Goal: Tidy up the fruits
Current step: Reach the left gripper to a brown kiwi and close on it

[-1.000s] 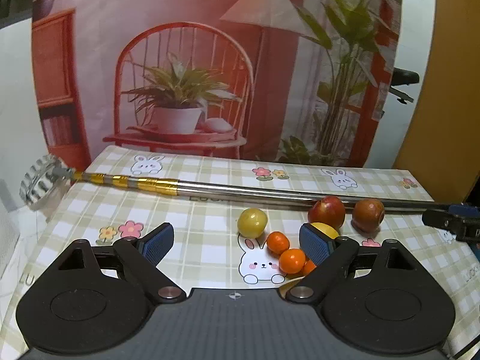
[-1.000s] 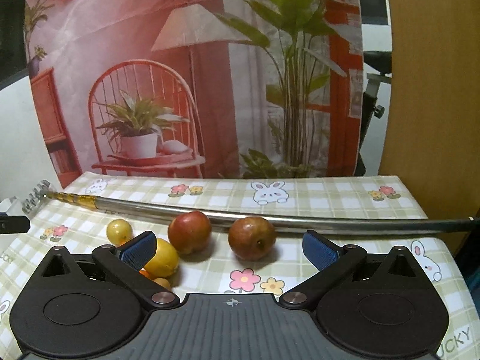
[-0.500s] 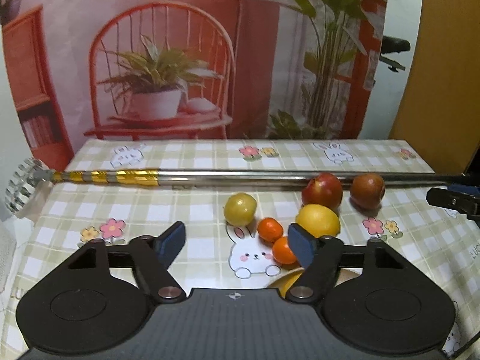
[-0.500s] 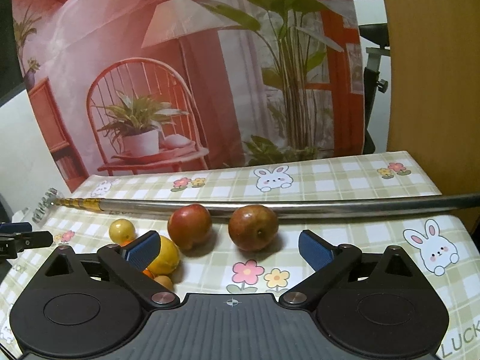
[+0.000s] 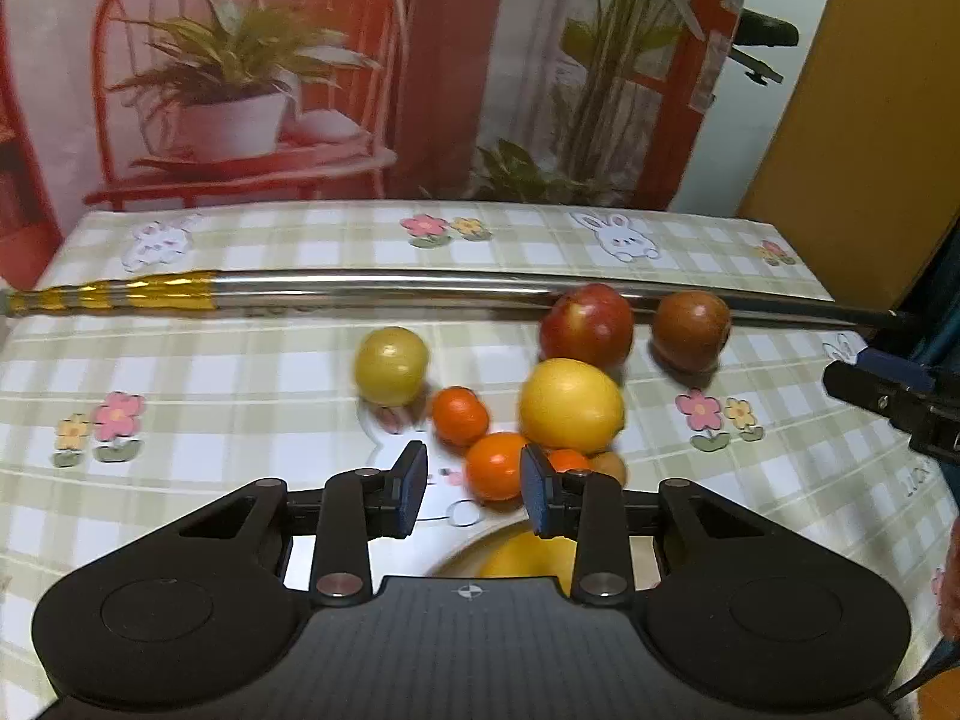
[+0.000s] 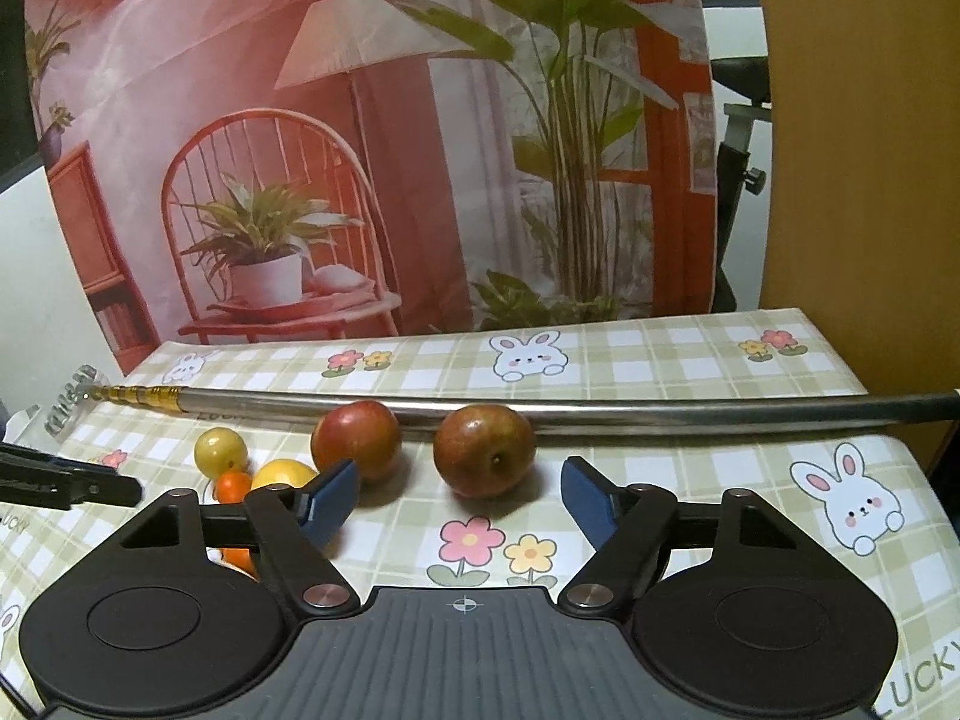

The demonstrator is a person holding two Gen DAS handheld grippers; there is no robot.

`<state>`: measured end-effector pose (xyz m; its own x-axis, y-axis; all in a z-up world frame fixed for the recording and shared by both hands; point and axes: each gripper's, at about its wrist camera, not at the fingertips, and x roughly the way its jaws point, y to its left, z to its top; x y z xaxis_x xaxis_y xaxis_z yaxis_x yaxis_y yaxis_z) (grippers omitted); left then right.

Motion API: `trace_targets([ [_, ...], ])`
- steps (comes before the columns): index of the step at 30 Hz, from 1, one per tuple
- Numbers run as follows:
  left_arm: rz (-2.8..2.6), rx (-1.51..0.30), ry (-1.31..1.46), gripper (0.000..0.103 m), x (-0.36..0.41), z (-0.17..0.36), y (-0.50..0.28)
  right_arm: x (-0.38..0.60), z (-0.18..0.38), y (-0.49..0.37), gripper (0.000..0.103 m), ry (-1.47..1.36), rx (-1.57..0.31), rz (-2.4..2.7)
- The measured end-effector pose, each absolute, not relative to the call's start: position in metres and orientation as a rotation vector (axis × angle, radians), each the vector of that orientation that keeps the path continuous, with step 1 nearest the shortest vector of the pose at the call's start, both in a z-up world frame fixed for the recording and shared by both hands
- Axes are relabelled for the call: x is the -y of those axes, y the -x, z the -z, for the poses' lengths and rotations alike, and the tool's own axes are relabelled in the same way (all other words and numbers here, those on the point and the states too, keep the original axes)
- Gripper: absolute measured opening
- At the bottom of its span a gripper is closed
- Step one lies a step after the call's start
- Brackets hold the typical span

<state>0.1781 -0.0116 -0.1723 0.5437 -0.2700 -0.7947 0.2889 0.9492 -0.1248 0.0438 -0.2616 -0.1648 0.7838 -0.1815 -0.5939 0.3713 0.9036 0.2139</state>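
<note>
L tongs [image 5: 474, 495]: closing, narrow, orange [image 5: 497, 465] between pads, not pinched (could roll out).
R tongs [image 6: 461, 495]: closing, brown apple [image 6: 483, 450] just ahead; may nudge it away.

Both wrist views look forward and down over their own black claws, close above the checked bunny-print tablecloth [image 5: 240, 372]. Shared beyond both claws: long steel rod [image 5: 420, 288] [image 6: 660, 411], 2 red-brown apples.

L gripper [image 5: 474, 495] closing round a small orange [image 5: 497, 465] (pads not touching yet).
</note>
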Motion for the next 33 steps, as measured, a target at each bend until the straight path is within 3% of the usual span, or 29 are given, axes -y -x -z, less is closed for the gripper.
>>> trace_targets([
  [11, 0.324, -1.0, 0.092, 0.036, 0.011, 0.177, -0.207, 0.268, 0.173, -0.04, 0.067, -0.365, -0.601, 0.31],
  [25, 0.533, -1.191, 0.039, 0.031, 0.083, 0.211, -0.226, 0.281, 0.18, -0.029, 0.067, -0.419, -0.586, 0.344],
  [33, 0.503, -1.184, -0.067, 0.031, 0.098, 0.218, -0.228, 0.288, 0.18, -0.022, 0.067, -0.439, -0.567, 0.354],
])
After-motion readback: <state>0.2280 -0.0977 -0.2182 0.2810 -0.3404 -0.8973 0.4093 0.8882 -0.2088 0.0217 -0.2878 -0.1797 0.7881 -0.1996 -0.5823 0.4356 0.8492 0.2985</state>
